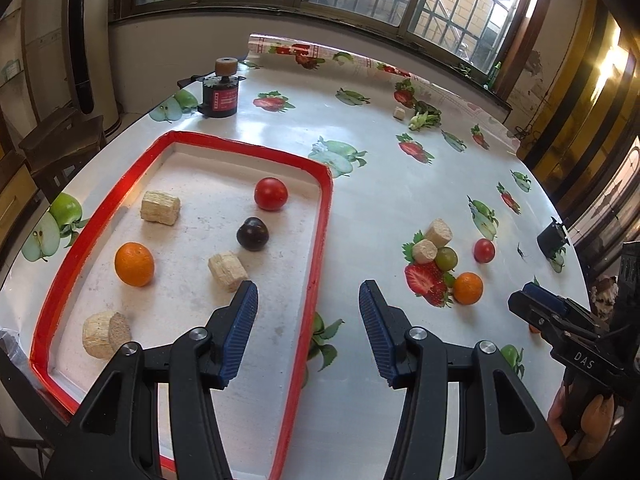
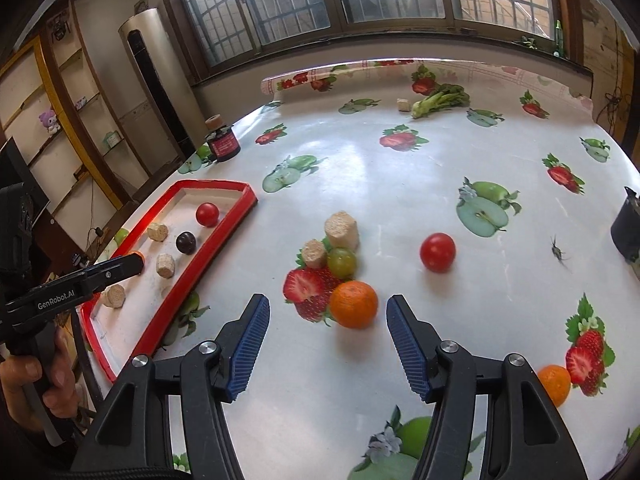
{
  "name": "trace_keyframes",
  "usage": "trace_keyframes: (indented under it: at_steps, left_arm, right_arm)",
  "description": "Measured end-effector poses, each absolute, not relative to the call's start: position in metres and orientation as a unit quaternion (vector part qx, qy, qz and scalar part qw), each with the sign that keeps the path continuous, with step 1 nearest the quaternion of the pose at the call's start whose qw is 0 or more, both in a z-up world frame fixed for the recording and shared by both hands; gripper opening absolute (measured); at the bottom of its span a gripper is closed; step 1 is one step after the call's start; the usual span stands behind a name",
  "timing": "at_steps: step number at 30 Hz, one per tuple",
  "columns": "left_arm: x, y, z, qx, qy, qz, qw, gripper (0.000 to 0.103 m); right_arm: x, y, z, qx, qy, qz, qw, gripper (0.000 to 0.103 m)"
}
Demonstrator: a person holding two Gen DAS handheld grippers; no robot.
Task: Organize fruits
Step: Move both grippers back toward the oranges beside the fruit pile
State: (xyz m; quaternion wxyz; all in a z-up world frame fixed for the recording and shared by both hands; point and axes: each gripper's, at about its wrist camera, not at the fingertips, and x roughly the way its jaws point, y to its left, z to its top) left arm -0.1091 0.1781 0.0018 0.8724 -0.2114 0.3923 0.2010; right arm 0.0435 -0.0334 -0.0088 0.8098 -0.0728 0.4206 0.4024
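Right wrist: orange (image 2: 353, 305) between tongs (image 2: 328, 344).

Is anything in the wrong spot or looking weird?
Yes. A leafy green vegetable lies alone at the table's far edge, away from the red tray. An orange and tomato sit loose outside it.

Your red-rimmed tray (image 1: 320, 240) holds an orange (image 1: 134, 264), tomato (image 1: 271, 194), dark plum (image 1: 252, 233) and beige blocks. Outside it on the cloth lie another orange (image 2: 353, 305), a green grape (image 2: 341, 262) and a tomato (image 2: 437, 252).
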Motion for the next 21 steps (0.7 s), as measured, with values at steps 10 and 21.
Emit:
trace_keyframes:
  at_steps: [10, 21]
  left_arm:
    - [-0.091, 0.146, -0.003, -0.201, 0.406, 0.167, 0.876, 0.051]
    - [-0.054, 0.094, -0.011, -0.177, 0.429, 0.108, 0.879, 0.051]
  right_arm:
    - [0.051, -0.08, -0.014, -0.055, 0.426, 0.368, 0.825, 0.063]
    - [0.061, -0.127, -0.021, -0.044, 0.43, 0.326, 0.841, 0.063]
